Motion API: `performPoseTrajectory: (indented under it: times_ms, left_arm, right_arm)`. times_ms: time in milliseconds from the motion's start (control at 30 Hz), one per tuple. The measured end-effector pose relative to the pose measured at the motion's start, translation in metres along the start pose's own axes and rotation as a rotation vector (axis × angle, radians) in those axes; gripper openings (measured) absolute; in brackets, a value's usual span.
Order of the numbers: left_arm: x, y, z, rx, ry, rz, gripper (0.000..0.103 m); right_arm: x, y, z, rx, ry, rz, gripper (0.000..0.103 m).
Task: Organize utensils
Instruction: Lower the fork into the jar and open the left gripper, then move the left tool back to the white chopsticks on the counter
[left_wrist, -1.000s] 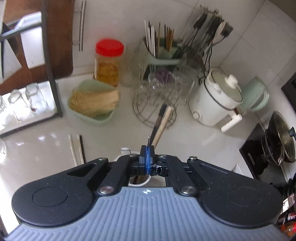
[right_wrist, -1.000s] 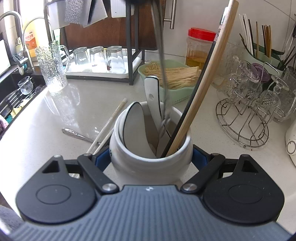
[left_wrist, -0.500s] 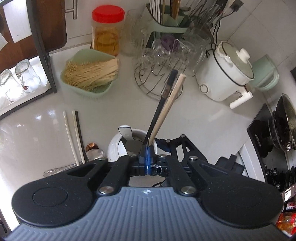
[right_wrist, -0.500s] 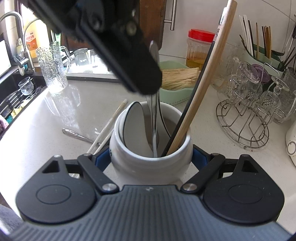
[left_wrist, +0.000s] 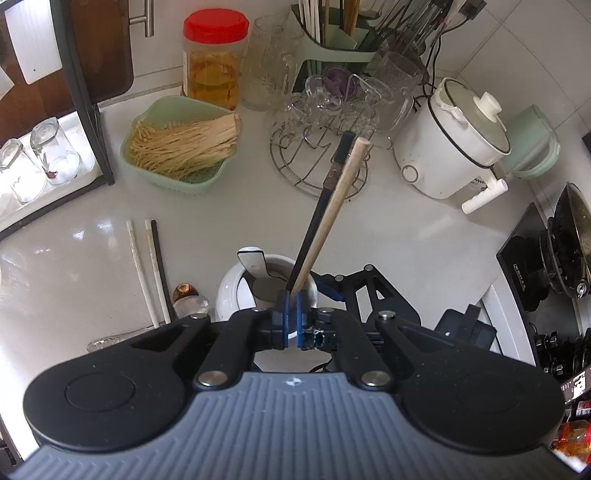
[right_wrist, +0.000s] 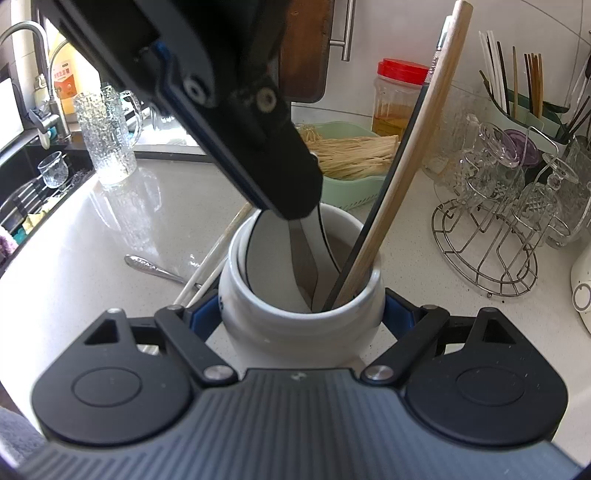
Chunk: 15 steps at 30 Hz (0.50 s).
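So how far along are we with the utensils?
Roughly halfway. The white jar, held by the right gripper, already contains two chopsticks, a ceramic spoon and a metal utensil beneath the left gripper. Three chopsticks and a spoon remain on the counter.

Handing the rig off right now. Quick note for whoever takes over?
Left gripper: above the jar, jaws parted slightly; the metal utensil below it reaches into the jar.
Right gripper: shut on the jar, which sits on the counter.
Done: ceramic spoon and two long chopsticks are in the jar.
Left: three loose chopsticks and a metal spoon lie on the counter beside the jar.
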<state>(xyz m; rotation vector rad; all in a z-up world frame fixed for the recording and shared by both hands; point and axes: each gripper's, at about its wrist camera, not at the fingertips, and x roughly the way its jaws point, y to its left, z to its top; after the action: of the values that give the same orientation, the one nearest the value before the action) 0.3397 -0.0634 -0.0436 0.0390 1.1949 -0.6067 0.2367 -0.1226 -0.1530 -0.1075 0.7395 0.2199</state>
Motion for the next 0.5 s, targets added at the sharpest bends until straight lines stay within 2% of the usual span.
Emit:
performPoseTrajectory:
  times_ms: [133,300,500]
  left_arm:
    - [-0.009,-0.001,-0.003,0.006,-0.031,0.006,0.010]
    - [-0.023,-0.001,-0.008,0.009,-0.087,0.032,0.034]
    - [-0.041,0.005,-0.017,0.003,-0.166,0.054,0.045]
  right_arm:
    - [0.000,0.000,0.000,0.002,-0.001,0.000,0.091]
    - [-0.001,0.001,0.000,0.005,-0.004,-0.002,0.091]
    - [0.000,0.001,-0.001,0.017,-0.008,-0.010,0.091]
